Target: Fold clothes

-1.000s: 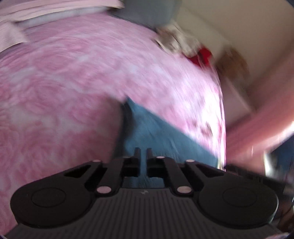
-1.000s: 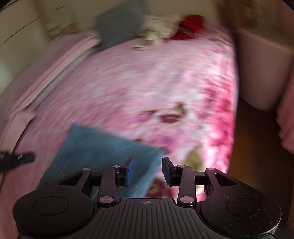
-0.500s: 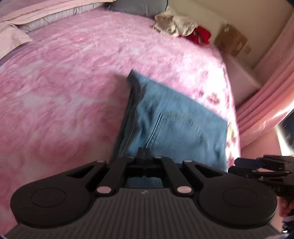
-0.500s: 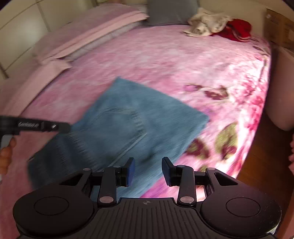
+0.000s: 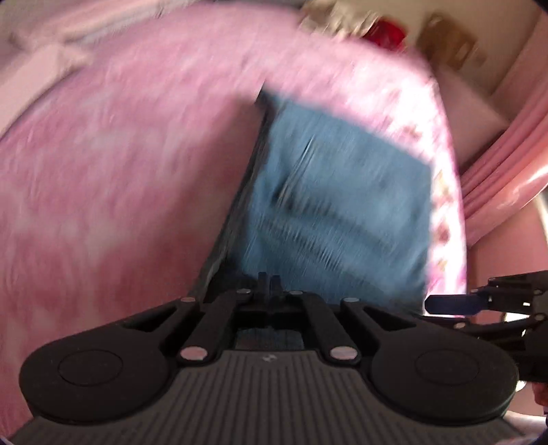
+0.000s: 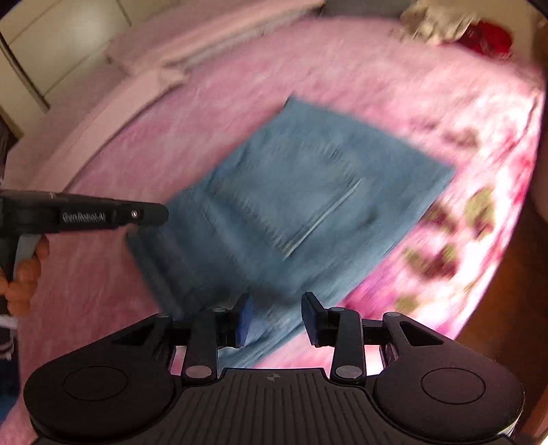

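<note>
One bed (image 6: 239, 89) with a pink floral cover filled both views, ahead of and beneath both hand-held grippers. One pair of folded blue jeans (image 6: 308, 191) lay flat on it, directly ahead of both, its near edge under the fingertips of each. One heap of clothes, pale and red (image 6: 455, 30), sat at the far end of the bed, well apart from both grippers. One stack of pale pink bedding (image 6: 212, 37) lay far ahead to the left of the right gripper.

Two hand-held grippers counted. Left hand-held gripper (image 5: 269, 282): jaws closed together, fingertips over the near left edge of the jeans; blur prevented telling whether any denim was pinched. A person's hand (image 6: 24, 274) held it by its handle. Right hand-held gripper (image 6: 275, 320): jaws partly apart, narrow gap, nothing between the pads, denim visible beneath the gap; contact with the cloth could not be told.
</note>
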